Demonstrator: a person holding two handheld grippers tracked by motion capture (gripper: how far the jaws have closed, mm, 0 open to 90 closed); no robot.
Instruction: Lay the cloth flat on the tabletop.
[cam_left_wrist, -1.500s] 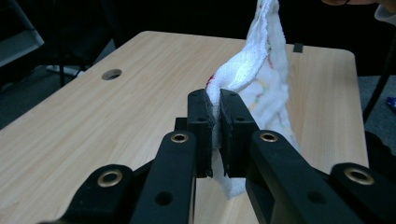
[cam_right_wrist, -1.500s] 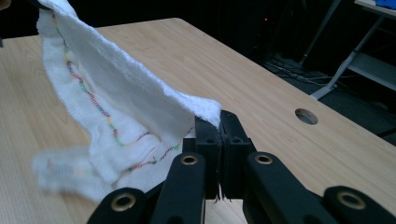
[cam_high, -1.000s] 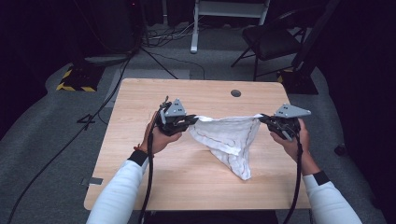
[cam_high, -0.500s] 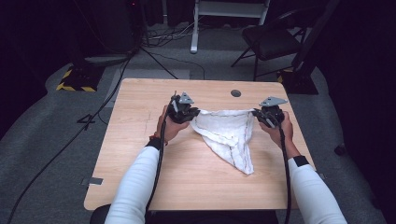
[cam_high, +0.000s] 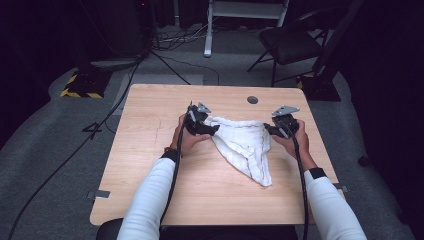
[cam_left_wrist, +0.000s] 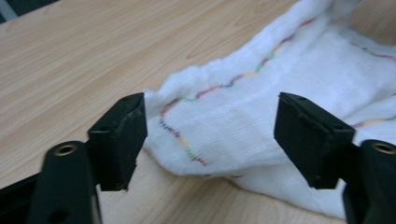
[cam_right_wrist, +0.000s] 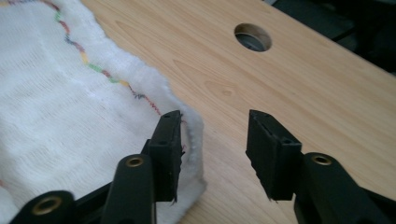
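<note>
- A light wooden table (cam_high: 150, 165) is seen from above, with a person's white-sleeved forearms entering from the bottom edge.
- The left gripper (cam_high: 212, 129) is held at the left corner of a white cloth (cam_high: 245, 147); its jaws are spread wide with the corner lying loose between them, nothing being gripped.
- The cloth is spread flat at the table's middle, a multicoloured stitched line (cam_left_wrist: 205, 93) running near its edge.
- The right gripper (cam_high: 270, 131) is set at the cloth's right corner, jaws apart, one resting on the hem.
- A round hole (cam_right_wrist: 252, 37) is seen in the tabletop beyond.
</note>
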